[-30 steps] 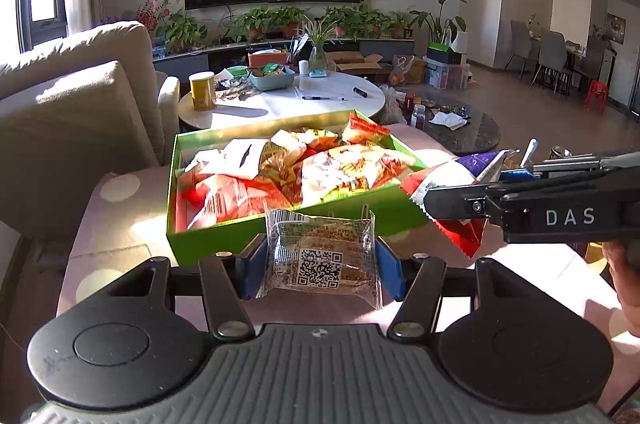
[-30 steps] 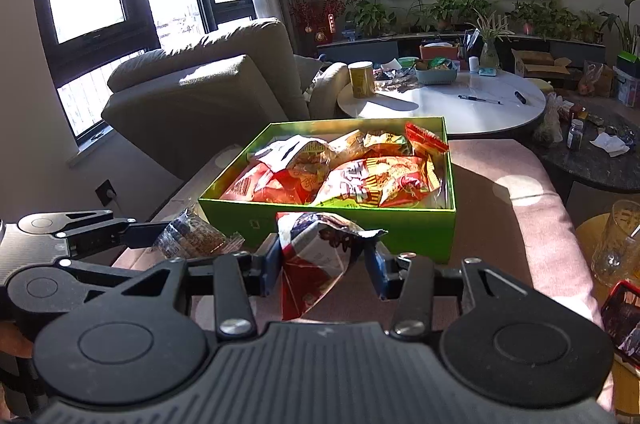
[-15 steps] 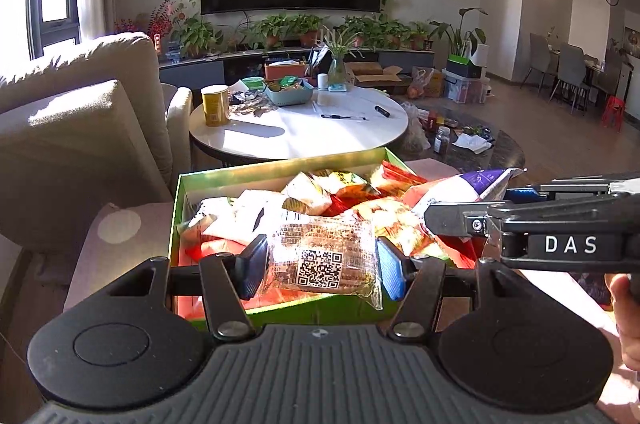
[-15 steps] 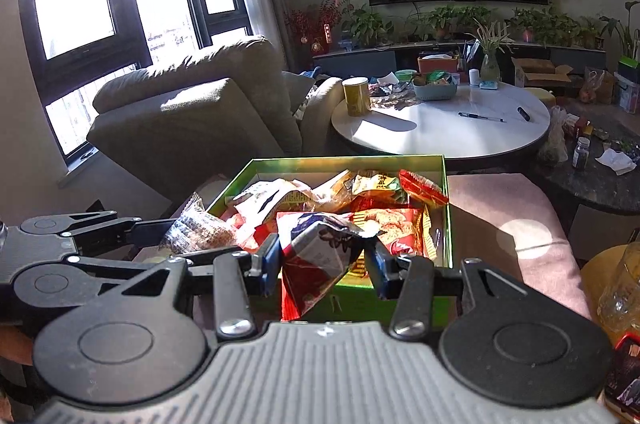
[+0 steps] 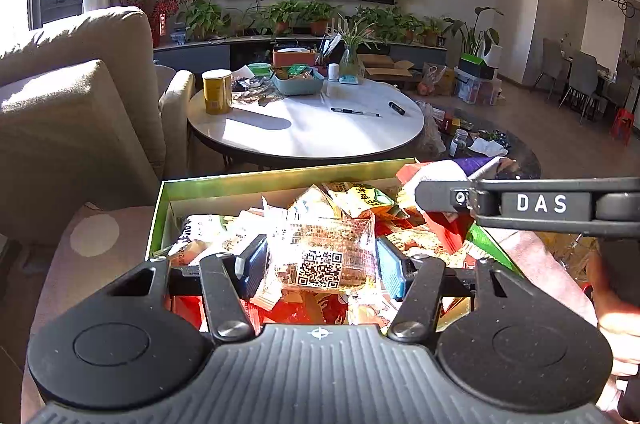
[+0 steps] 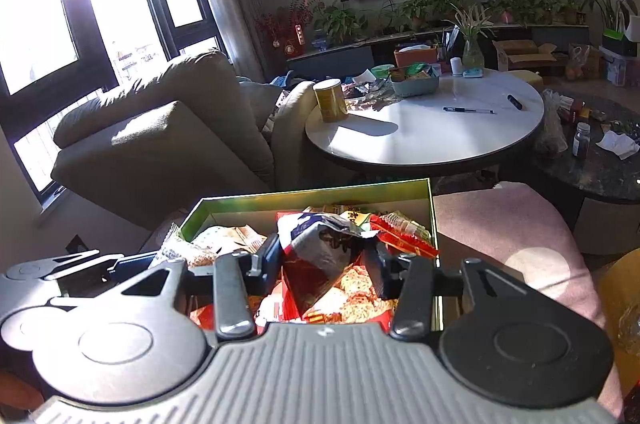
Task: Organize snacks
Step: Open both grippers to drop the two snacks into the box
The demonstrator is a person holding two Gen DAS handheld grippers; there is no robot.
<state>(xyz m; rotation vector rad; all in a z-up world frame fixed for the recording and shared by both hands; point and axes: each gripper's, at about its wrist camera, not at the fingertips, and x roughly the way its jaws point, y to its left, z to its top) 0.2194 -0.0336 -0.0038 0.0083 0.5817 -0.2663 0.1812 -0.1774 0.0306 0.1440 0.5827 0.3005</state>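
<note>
Both grippers have travelled forward over the green box [image 5: 256,180] since a second ago: then each packet hung short of the box's near wall, and now both hang above the heap of snacks inside, the near wall lost beneath the gripper bodies.

In the left wrist view, a beige fabric sofa [image 5: 72,112] with a squared cushion fills the left side. Right of it, in the upper middle, stands a round white table [image 5: 312,128] with a glossy top, bearing a yellow cylindrical can [image 5: 217,91]. Below, the shallow rectangular cardboard box sits on a pink cushion [image 5: 92,244] with pale dots. At lower centre the left gripper [image 5: 320,266] has its blue ribbed pads pressed on either side of a clear crinkly packet [image 5: 324,256] bearing a QR code. At the right edge the other gripper's black arm, lettered DAS, reaches in sideways, a hand [image 5: 616,316] behind it.

In the right wrist view, the left gripper's black arms enter at the lower left with the clear packet at their tip. At lower centre the right gripper [image 6: 324,266] pinches a crumpled red and white foil bag [image 6: 320,252], narrow jaws pressing its sides, above the box's loose wrappers. The pink cushion spreads to the right.
</note>
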